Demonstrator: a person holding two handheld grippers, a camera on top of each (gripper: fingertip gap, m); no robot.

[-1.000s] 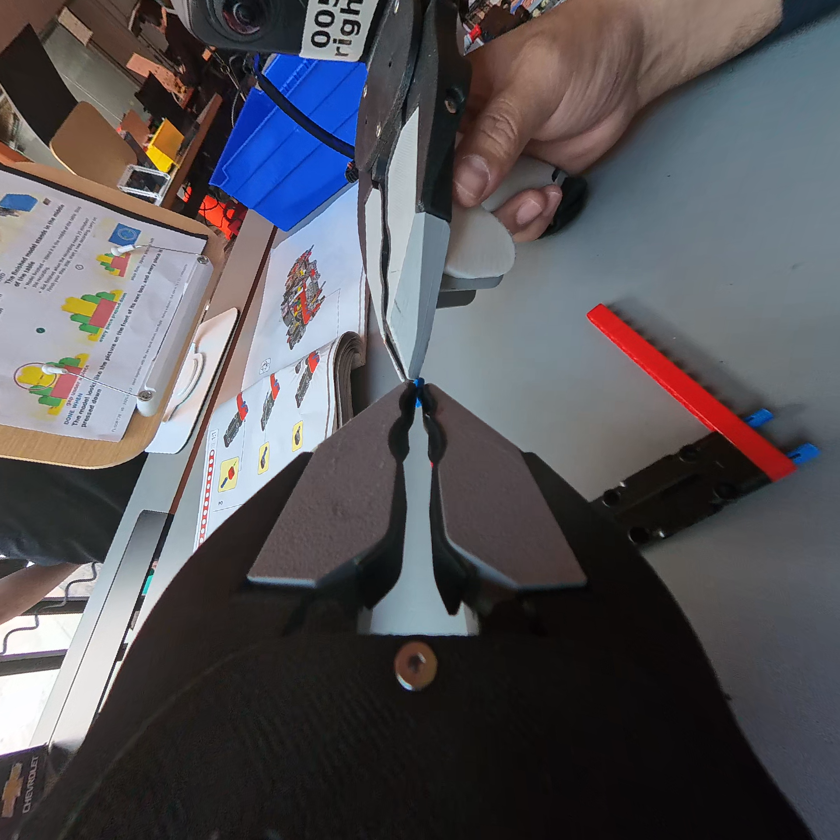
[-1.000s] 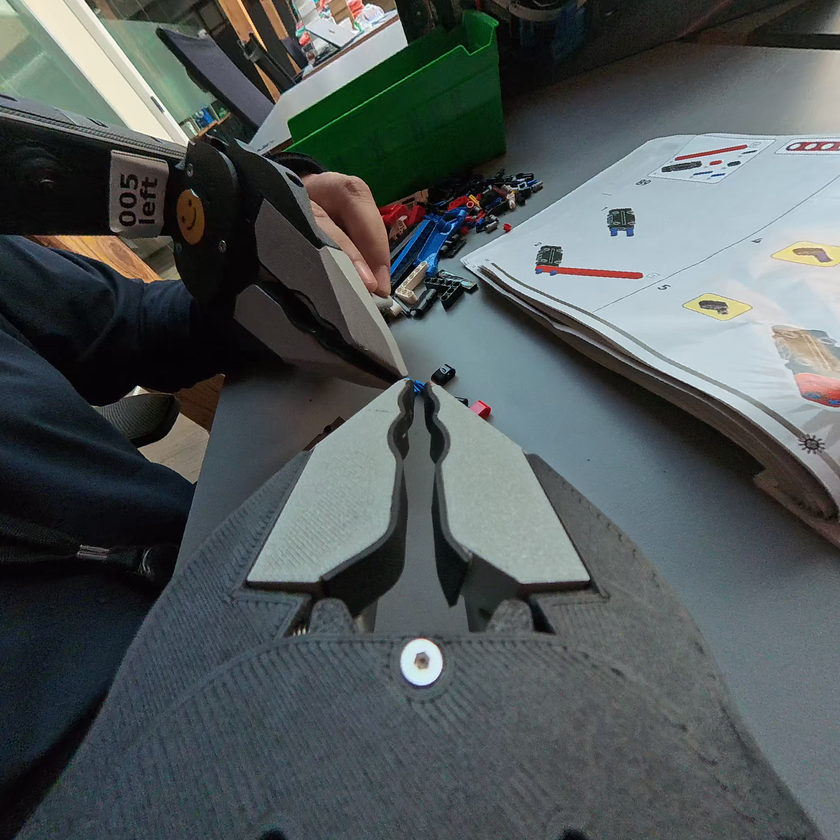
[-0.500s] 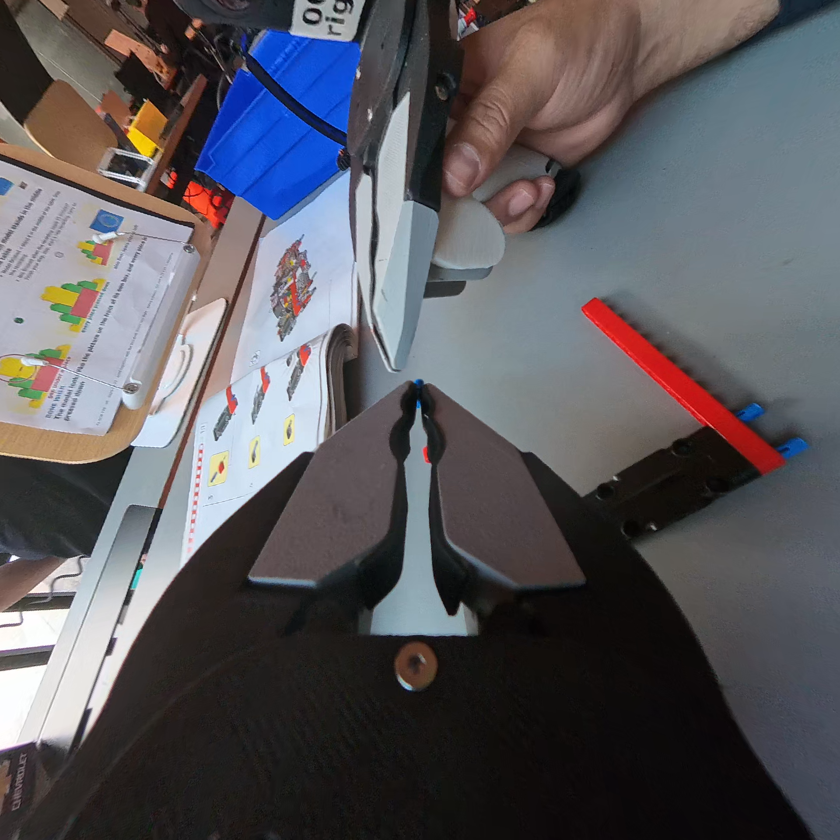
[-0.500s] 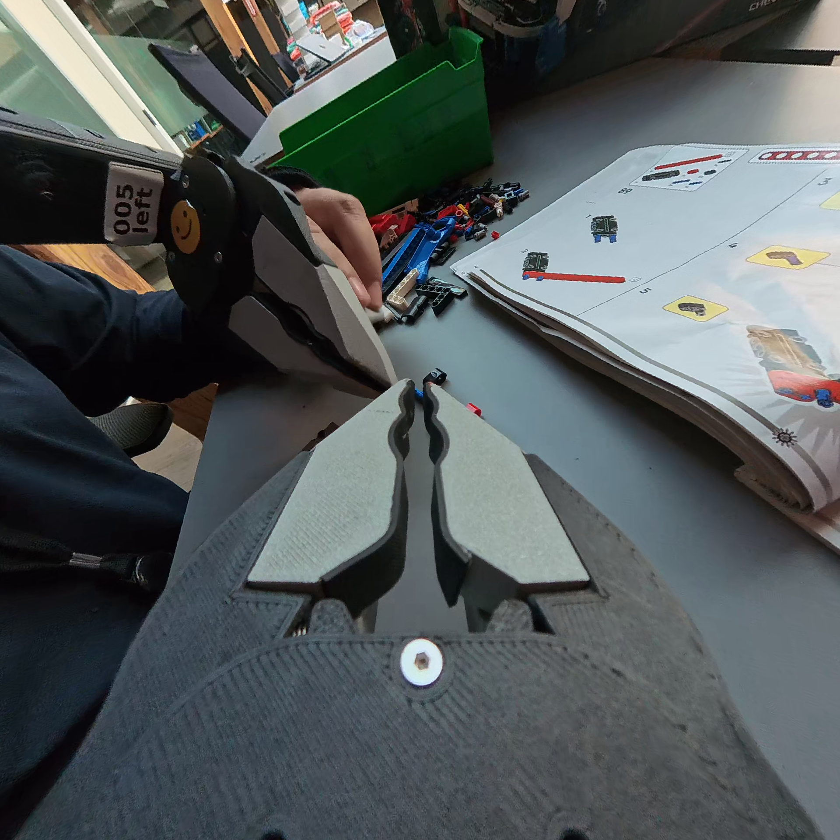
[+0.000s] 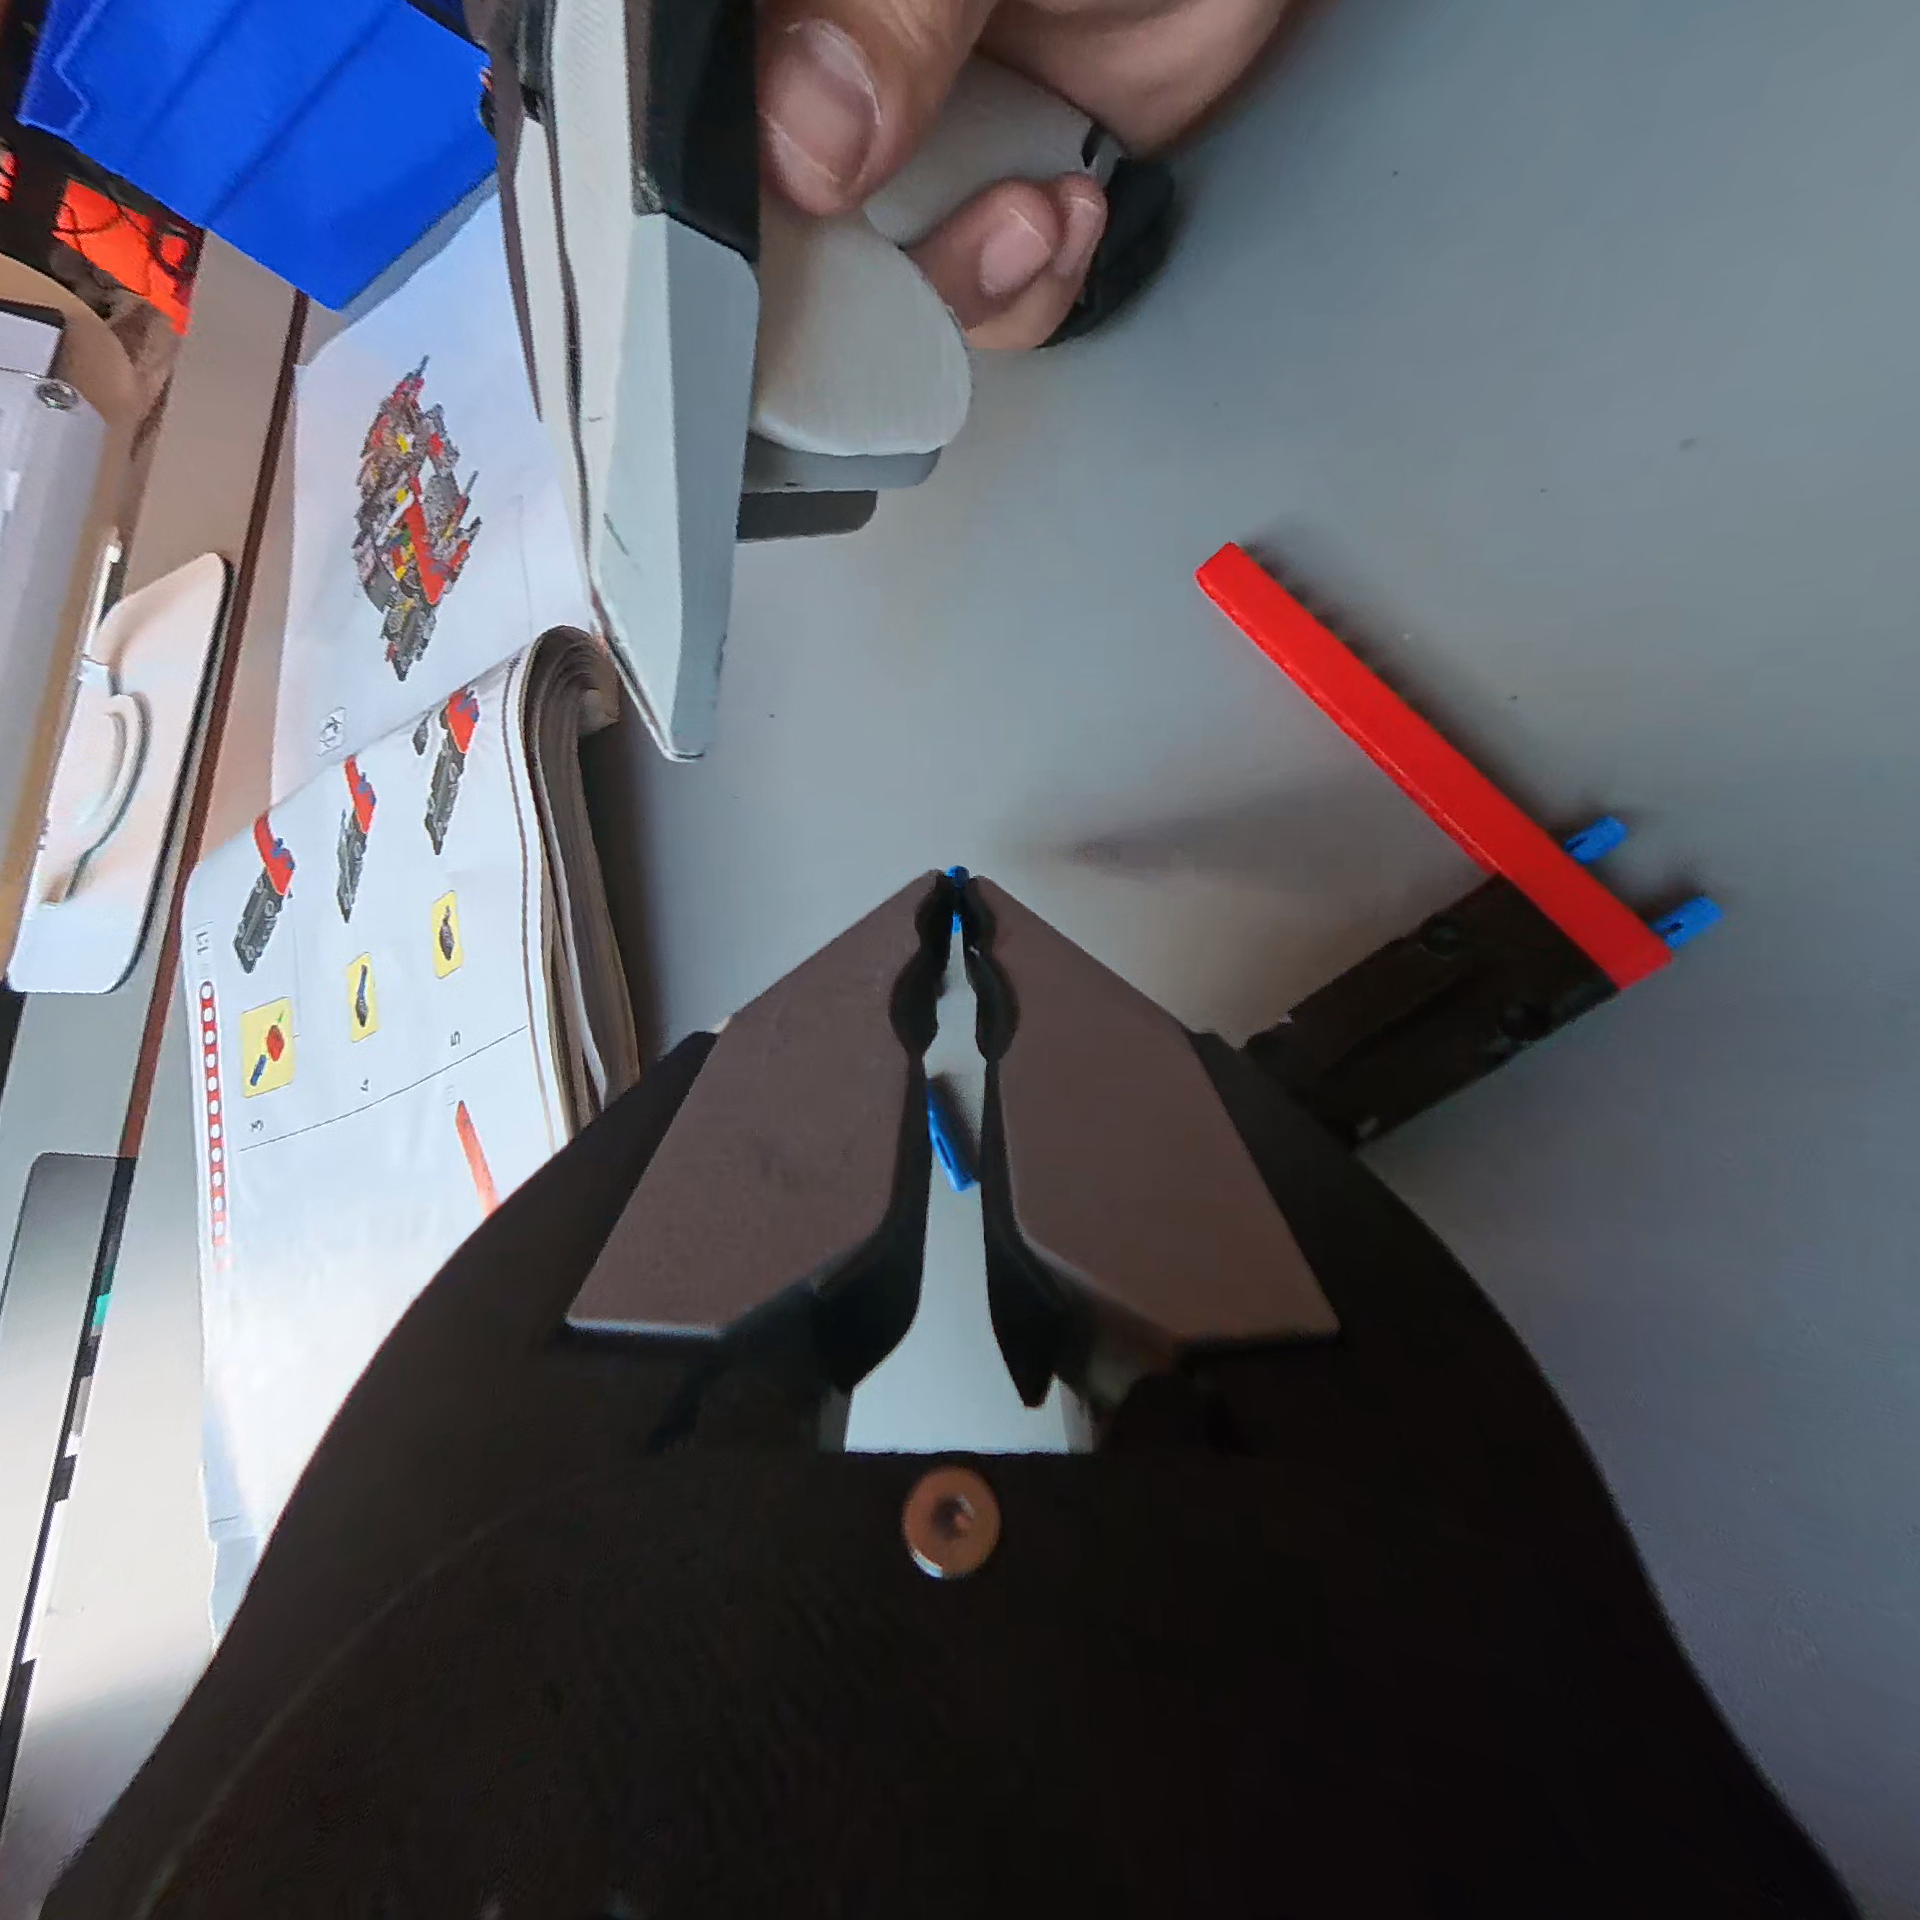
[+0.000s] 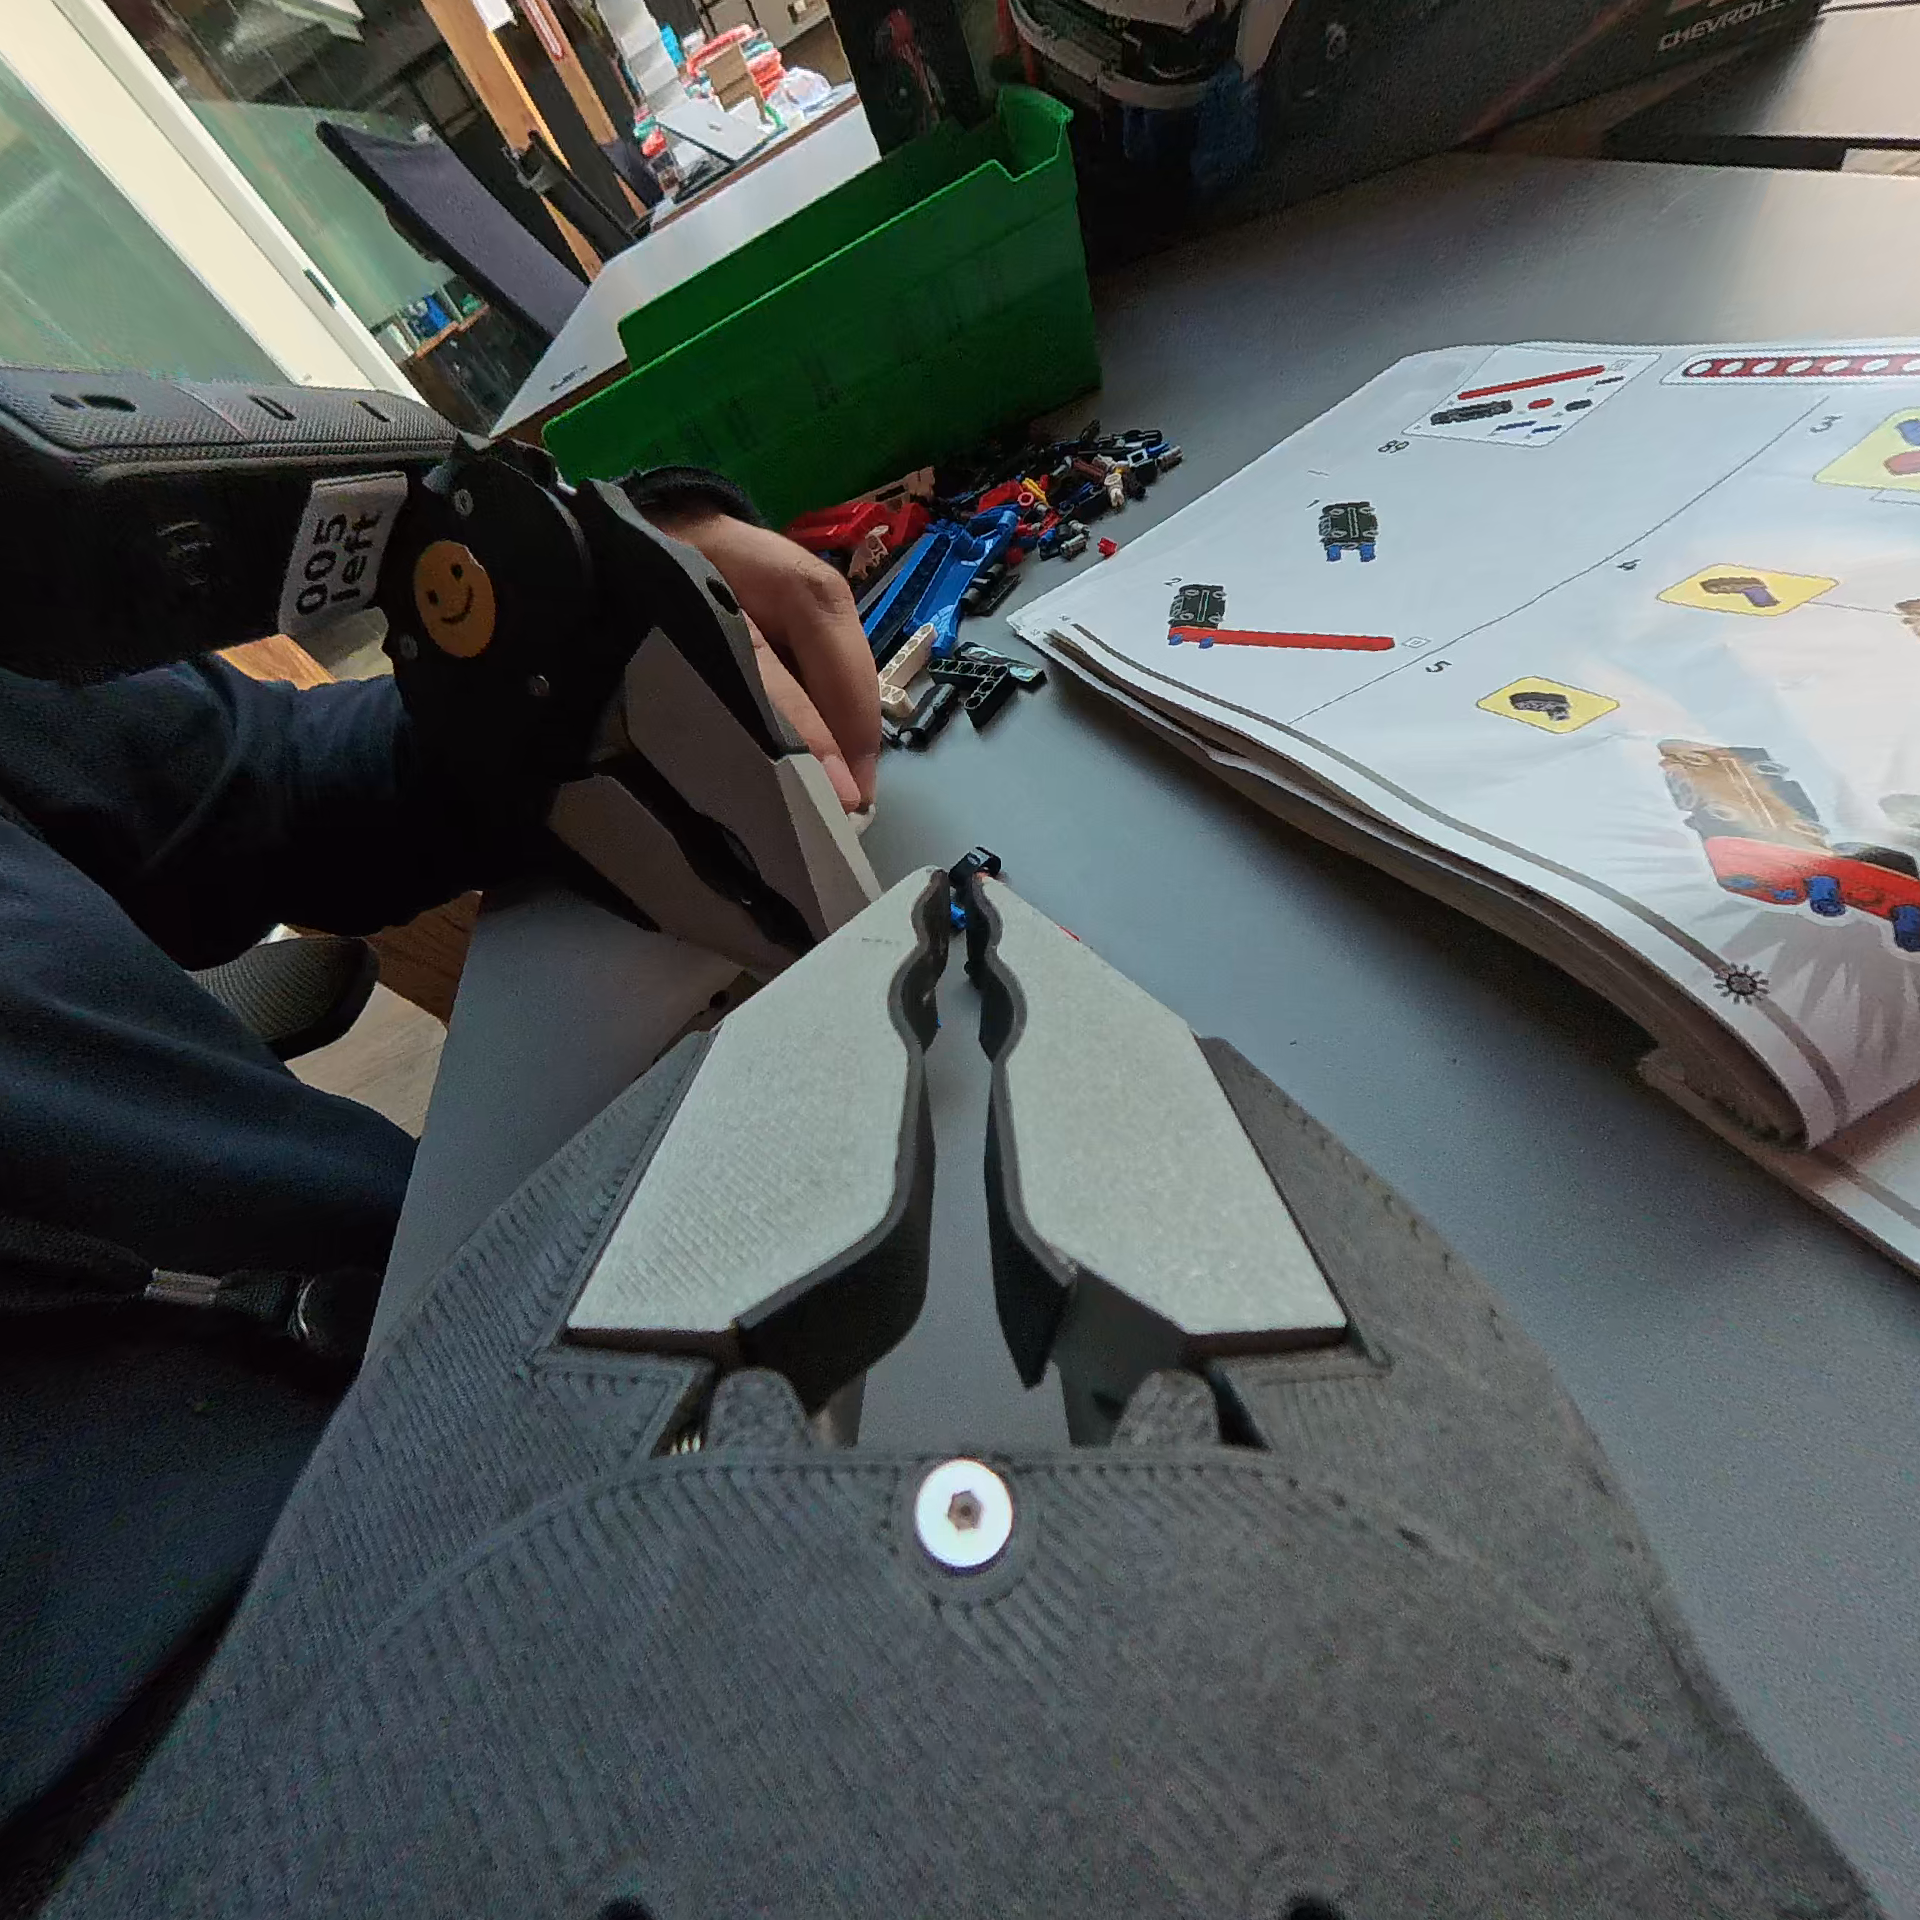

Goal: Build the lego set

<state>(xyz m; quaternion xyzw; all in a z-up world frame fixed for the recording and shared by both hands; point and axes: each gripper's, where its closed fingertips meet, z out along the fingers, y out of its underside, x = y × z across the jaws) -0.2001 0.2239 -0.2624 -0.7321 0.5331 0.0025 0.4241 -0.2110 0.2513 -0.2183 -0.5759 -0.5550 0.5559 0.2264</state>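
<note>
Daylight floods in from the glass wall (image 6: 125, 260) on my left, bright and cool on the grey table (image 6: 1351, 987). My left view is slightly motion-blurred, with a smeared shadow (image 5: 1195, 847) and the finger tops in dark backlight. Both wide-angle views bend lines strongly toward the edges.

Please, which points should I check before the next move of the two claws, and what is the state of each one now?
1. Left claw pinches a small blue pin at its tips: ok.
2. Right claw stands apart from the left claw: ok.
3. Right claw holds a part: cannot tell; its fingers look closed.
4. Table below the left claw is free: not ok, a loose blue piece lies there.
5. Red beam on the black frame is apart from both claws: ok.
</note>
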